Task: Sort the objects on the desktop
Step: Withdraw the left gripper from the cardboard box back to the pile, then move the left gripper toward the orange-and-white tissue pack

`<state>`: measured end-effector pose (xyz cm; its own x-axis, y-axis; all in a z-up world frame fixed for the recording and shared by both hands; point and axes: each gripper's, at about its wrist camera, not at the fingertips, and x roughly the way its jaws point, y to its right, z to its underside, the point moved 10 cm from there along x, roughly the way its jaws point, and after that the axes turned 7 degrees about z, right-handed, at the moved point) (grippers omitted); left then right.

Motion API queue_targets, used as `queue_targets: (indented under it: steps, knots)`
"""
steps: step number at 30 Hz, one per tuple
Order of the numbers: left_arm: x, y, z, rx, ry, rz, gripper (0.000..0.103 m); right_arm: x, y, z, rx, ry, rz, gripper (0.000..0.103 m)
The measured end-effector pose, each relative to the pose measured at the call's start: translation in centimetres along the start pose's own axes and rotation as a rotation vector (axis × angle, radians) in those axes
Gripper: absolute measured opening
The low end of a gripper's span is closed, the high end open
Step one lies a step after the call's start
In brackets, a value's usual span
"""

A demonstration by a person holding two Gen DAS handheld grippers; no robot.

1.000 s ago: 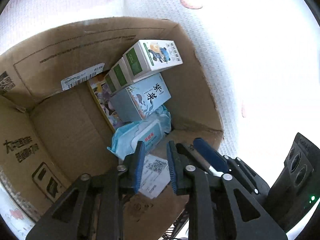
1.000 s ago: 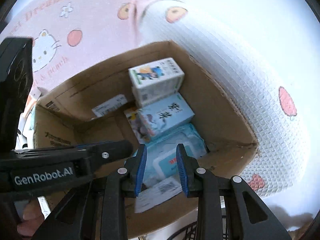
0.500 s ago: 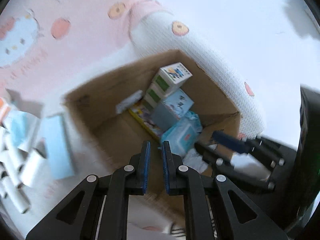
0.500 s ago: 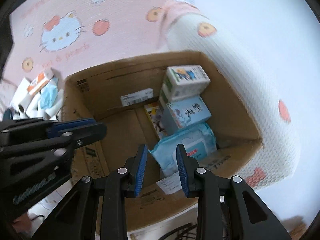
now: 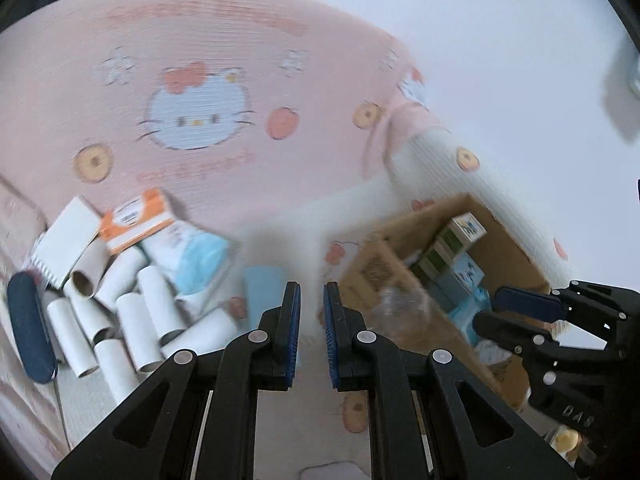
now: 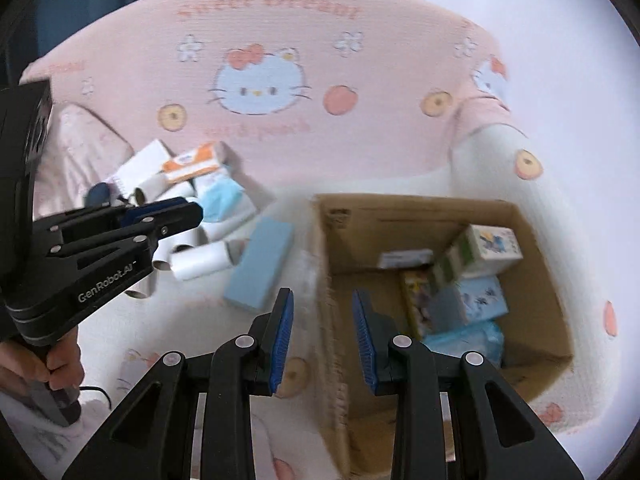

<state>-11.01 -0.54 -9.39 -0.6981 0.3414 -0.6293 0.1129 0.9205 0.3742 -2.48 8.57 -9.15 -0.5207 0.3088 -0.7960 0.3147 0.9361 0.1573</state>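
A cardboard box (image 6: 532, 240) stands on the pink cartoon-cat blanket and holds several small cartons and a blue wipes pack (image 6: 468, 340); it also shows in the left wrist view (image 5: 516, 240). A pile of white tubes (image 5: 132, 320), an orange-white carton (image 5: 136, 220), a mask pack (image 5: 196, 264) and a light blue box (image 6: 260, 268) lie left of the box. My left gripper (image 5: 311, 332) hovers above the blanket between pile and box, its jaws a narrow gap apart and empty. My right gripper (image 6: 322, 340) is open and empty over the box's left wall.
A dark blue oval case (image 5: 28, 328) lies at the pile's left edge. A white notebook (image 5: 68, 236) lies behind the tubes. A person's hand (image 6: 44, 368) holds the left gripper's handle. A thin cable (image 5: 60, 400) runs at lower left.
Both grippers have pulled up and back from inside the box and swung left. The pile of loose items has come into view. The right gripper's jaws have opened wider.
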Motion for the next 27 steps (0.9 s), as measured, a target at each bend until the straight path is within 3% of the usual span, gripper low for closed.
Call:
queue_targets:
  steps: [4, 6, 9, 10, 15, 18, 20, 23, 24, 25, 27]
  knots:
    - [-1.5, -3.7, -0.1, -0.051, 0.059, -0.022, 0.013, -0.5, -2.8, -1.4, -0.07, 0.097, -0.03, 0.027]
    - [-2.0, -5.8, -0.3, -0.085, 0.081, -0.028, 0.013, -0.7, -4.9, -2.2, -0.076, 0.152, -0.135, 0.027]
    - [-2.2, -8.3, -0.2, -0.133, 0.092, -0.045, 0.013, 0.4, -8.4, -2.5, -0.064, 0.142, -0.297, 0.027]
    - [-2.4, -9.0, -0.3, -0.146, 0.109, -0.052, 0.013, 1.0, -9.1, -2.6, -0.067, 0.134, -0.316, 0.027]
    - [-3.1, -11.9, -0.7, -0.207, 0.185, -0.064, 0.013, 3.4, -12.2, -2.7, -0.182, 0.156, -0.259, 0.027]
    - [-2.6, -13.1, -0.4, -0.208, 0.181, -0.105, 0.015, 4.3, -13.5, -3.1, -0.23, 0.181, -0.277, 0.027]
    - [-2.1, -14.0, 0.1, -0.216, 0.162, -0.123, 0.019, 4.9, -14.2, -3.4, -0.247, 0.207, -0.278, 0.027]
    - [-1.3, -15.5, 1.1, -0.269, 0.144, -0.111, 0.035, 6.2, -15.6, -3.9, -0.277, 0.254, -0.282, 0.027]
    - [-1.1, -15.8, 1.3, -0.282, 0.14, -0.102, 0.046, 6.6, -16.2, -4.0, -0.285, 0.272, -0.294, 0.028]
    - [-0.8, -16.4, 1.6, -0.302, 0.131, -0.091, 0.057, 7.1, -16.8, -4.1, -0.29, 0.286, -0.31, 0.032]
    - [-0.5, -17.4, 1.9, -0.325, 0.124, -0.092, 0.061, 8.3, -18.2, -4.4, -0.287, 0.295, -0.346, 0.043]
